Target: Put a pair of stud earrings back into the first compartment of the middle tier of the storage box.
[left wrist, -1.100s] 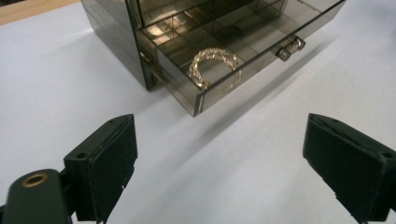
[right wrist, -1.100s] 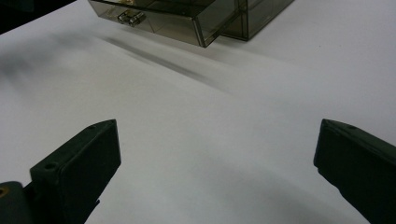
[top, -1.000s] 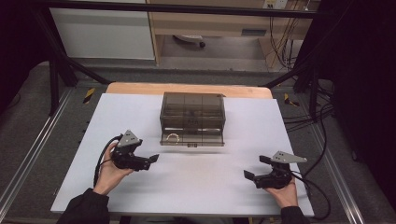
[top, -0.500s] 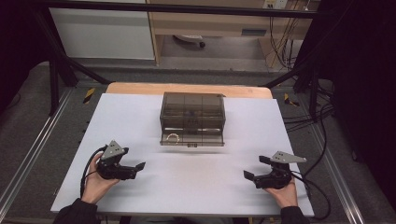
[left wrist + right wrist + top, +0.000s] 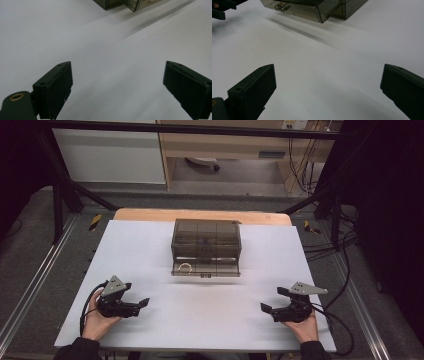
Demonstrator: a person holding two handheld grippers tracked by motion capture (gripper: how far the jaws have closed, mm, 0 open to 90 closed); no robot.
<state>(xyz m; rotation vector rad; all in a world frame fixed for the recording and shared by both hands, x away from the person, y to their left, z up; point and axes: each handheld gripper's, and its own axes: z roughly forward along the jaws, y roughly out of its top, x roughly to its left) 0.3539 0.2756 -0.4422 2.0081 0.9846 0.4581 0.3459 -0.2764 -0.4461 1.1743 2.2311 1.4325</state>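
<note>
Drawer box (image 5: 206, 242) from above holds perhaps a ring (image 5: 185, 267); gripper views show both grippers' jaws wide, empty

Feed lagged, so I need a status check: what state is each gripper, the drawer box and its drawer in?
left gripper: open, empty, low over the table
right gripper: open, empty, low over the table
drawer box: upright, mid-table
drawer: pulled out
bracelet: lying inside the drawer

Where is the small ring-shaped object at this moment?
In the high view, the ring lies inside the pulled-out drawer of the smoky plastic box, at the drawer's left end, mid-table, beyond both grippers.
</note>
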